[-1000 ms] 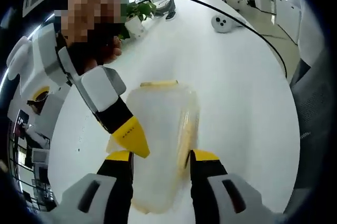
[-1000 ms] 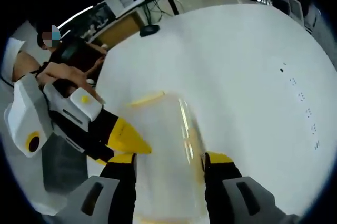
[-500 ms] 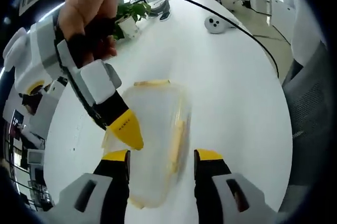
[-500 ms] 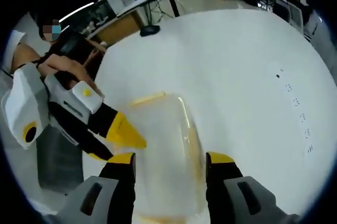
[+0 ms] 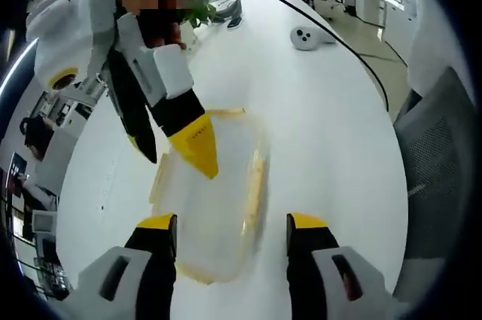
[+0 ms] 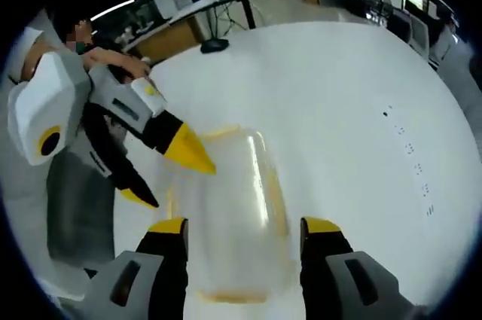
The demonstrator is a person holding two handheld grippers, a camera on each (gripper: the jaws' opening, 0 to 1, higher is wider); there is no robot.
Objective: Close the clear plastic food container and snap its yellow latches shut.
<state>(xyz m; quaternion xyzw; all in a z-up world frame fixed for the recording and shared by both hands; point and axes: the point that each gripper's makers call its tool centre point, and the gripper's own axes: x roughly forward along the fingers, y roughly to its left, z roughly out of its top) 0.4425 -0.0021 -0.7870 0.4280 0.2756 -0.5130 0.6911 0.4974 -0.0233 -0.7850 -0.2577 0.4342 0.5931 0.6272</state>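
The food container (image 5: 215, 199) is clear, faintly cloudy plastic with opaque yellow latches (image 5: 254, 192) — resting on a smooth, matt white table (image 5: 331, 124) — beside a mesh-backed chair (image 5: 437, 154).

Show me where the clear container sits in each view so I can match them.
Left gripper view: the container lies low in the middle on the white table, between this hand-held gripper's open jaws, with the other hand-held gripper's yellow tip over its upper left.
Right gripper view: the container lies low in the middle between the open jaws, with the other hand-held gripper entering from the left.
Shared landmark: the yellow latch along the container's right side.
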